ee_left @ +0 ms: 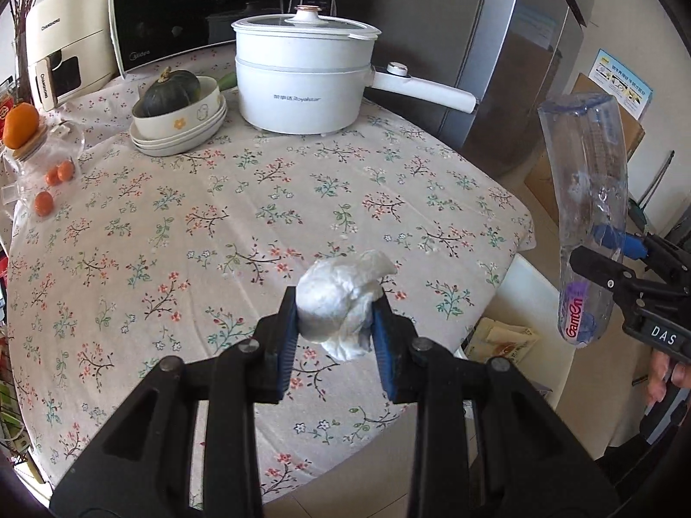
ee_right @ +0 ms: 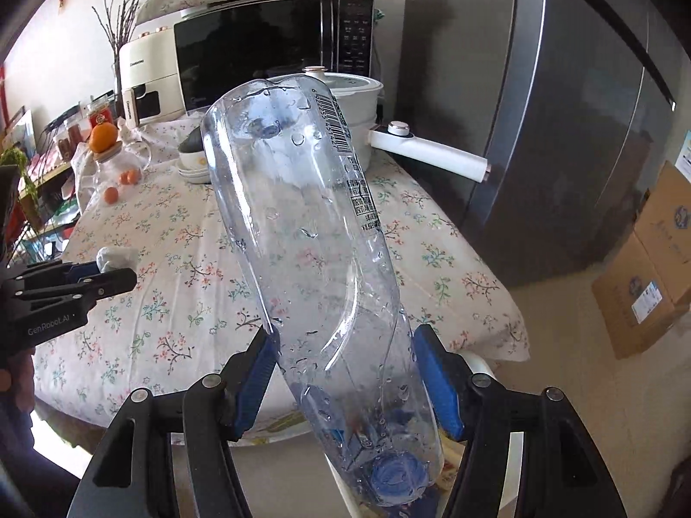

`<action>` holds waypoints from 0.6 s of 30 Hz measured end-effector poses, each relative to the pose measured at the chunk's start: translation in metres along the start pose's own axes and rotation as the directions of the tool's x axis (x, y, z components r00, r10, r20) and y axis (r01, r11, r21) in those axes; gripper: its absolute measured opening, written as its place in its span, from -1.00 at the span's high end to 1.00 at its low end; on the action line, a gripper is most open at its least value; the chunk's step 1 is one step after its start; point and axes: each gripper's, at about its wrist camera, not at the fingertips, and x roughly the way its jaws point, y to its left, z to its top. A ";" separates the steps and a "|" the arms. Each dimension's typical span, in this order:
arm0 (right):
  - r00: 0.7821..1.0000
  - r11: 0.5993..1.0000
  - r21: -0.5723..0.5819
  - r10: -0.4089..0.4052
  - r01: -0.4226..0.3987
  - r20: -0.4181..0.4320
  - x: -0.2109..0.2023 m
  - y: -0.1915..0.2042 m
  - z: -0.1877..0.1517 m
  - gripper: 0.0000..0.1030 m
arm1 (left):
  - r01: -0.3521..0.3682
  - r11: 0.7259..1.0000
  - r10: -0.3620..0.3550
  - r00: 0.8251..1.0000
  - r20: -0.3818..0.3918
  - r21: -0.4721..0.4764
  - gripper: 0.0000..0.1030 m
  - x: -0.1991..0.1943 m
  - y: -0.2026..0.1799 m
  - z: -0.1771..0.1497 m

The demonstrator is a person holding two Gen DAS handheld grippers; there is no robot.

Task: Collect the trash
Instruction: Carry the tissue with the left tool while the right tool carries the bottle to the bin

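Note:
My left gripper [ee_left: 334,315] is shut on a crumpled white tissue [ee_left: 341,298] and holds it above the near part of the floral tablecloth [ee_left: 216,216]. It also shows in the right wrist view [ee_right: 108,274], with the tissue [ee_right: 114,257] between its tips. My right gripper [ee_right: 345,371] is shut on an empty clear plastic bottle [ee_right: 311,224], held base up and cap down, off the table's right edge. The bottle also shows in the left wrist view [ee_left: 591,198], with the right gripper [ee_left: 613,263] on it.
A white electric pot [ee_left: 302,77] with a long handle stands at the back of the table. A dark squash in stacked bowls [ee_left: 179,108] is left of it. Small oranges [ee_left: 56,181] and a glass jar lie at the left. A white bin [ee_left: 527,336] stands beside the table. A fridge [ee_right: 561,129] is at the right.

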 end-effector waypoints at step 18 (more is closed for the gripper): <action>0.993 0.968 0.241 -0.037 0.064 -0.114 -0.014 -0.121 -0.073 -0.28 | 0.198 0.915 -0.161 0.978 -0.132 0.353 0.33 0.064 -0.183 -0.040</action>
